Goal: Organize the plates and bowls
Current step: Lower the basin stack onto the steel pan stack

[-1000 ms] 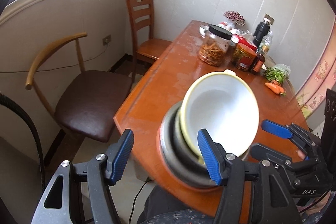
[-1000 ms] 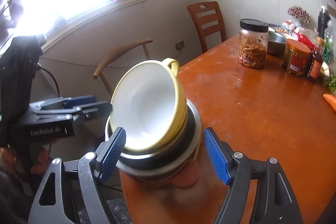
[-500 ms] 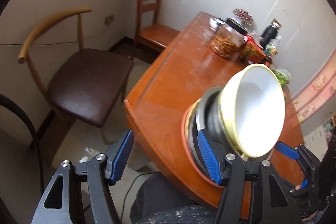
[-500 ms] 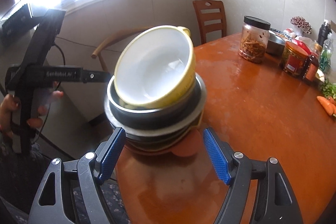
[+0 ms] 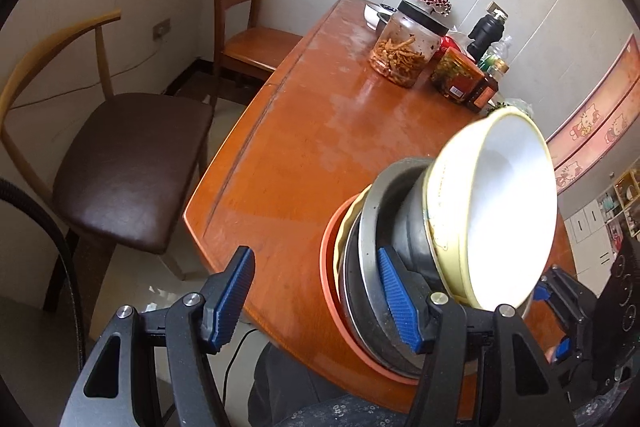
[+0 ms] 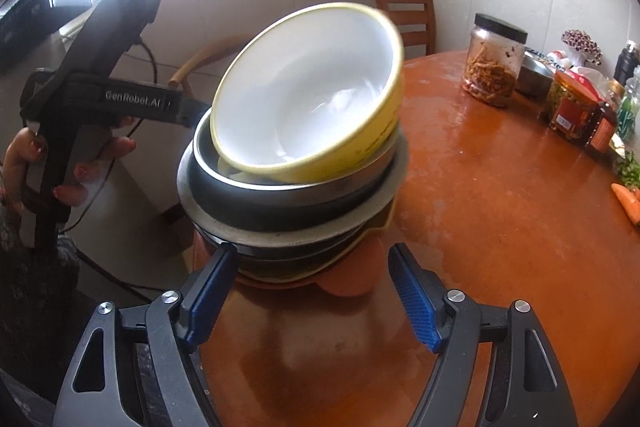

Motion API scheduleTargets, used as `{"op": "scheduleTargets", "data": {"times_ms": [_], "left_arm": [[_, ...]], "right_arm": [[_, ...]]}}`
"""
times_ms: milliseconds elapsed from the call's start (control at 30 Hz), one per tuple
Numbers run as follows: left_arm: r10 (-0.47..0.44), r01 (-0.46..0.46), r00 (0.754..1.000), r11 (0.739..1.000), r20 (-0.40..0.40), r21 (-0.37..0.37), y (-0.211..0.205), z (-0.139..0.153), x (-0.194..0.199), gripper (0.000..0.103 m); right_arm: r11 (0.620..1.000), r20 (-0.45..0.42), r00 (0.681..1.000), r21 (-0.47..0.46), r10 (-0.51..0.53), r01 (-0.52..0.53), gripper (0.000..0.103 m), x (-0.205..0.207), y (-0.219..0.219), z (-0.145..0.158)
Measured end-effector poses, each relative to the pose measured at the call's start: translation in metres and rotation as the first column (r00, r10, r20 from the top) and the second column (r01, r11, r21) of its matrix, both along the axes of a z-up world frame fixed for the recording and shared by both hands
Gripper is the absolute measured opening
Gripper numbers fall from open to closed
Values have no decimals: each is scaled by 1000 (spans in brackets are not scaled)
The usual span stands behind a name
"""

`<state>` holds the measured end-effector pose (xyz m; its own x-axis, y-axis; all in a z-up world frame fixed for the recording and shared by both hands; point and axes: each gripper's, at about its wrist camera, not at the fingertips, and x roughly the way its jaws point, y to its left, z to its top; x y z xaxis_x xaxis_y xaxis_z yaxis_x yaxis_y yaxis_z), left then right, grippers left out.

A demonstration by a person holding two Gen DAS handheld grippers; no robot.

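A yellow bowl (image 6: 312, 95) with a white inside sits tilted atop a stack: steel bowl (image 6: 288, 195), steel plates (image 6: 280, 231), orange plate (image 6: 348, 283). The stack stands at the table's (image 6: 500, 227) near edge, around 7 o'clock.

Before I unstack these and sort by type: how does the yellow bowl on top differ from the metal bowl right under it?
The yellow bowl is yellow outside, white inside; the metal bowl is grey steel. The yellow bowl sits tilted, while the metal bowl lies level. The metal bowl's rim is wider. Both are empty as far as shows and nested in one stack.
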<state>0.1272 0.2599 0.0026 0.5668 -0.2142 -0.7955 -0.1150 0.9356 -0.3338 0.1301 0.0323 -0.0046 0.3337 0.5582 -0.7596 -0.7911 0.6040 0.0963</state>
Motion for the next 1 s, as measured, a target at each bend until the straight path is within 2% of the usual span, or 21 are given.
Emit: {"op": "scheduleTargets", "data": {"times_ms": [200, 400, 1000], "left_arm": [[-12, 12, 1000, 1000, 3, 4, 1, -1, 10, 63], [-64, 64, 998, 998, -6, 25, -14, -1, 22, 61], [-192, 192, 981, 977, -15, 96, -93, 9, 64, 60]], "right_arm": [[999, -22, 999, 4, 46, -46, 80, 7, 5, -7], [998, -39, 998, 24, 52, -51, 80, 13, -2, -13], [998, -74, 996, 40, -53, 56, 80, 22, -69, -12]]}}
